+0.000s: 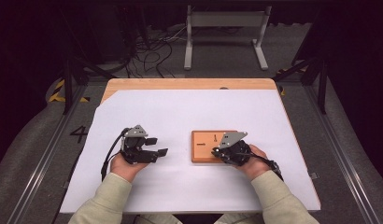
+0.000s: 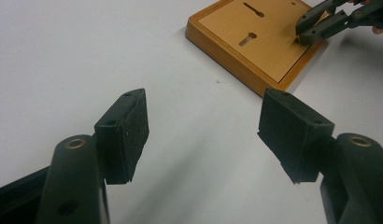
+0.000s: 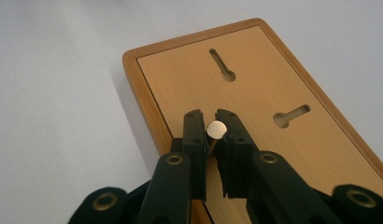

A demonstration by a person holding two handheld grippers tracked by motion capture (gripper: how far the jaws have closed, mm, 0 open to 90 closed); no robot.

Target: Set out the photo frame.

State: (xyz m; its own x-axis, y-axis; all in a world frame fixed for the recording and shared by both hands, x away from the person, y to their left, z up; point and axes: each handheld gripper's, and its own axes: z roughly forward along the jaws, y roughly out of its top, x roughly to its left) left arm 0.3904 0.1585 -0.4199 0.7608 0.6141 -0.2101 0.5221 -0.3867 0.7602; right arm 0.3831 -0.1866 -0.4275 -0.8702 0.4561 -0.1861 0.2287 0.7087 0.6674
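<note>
- The right gripper (image 3: 211,122) has its jaws closed on a small metal pin (image 3: 216,129), whose round pale head sits between the jaw tips.
- Directly beneath and ahead of those jaws lies a wooden board (image 3: 255,93) with two keyhole-shaped slots (image 3: 223,64), flat on the white surface (image 1: 180,112).
- The left gripper (image 2: 203,128) has its jaws spread wide with nothing between them, over bare surface; the board lies ahead of them, to the upper right.
</note>
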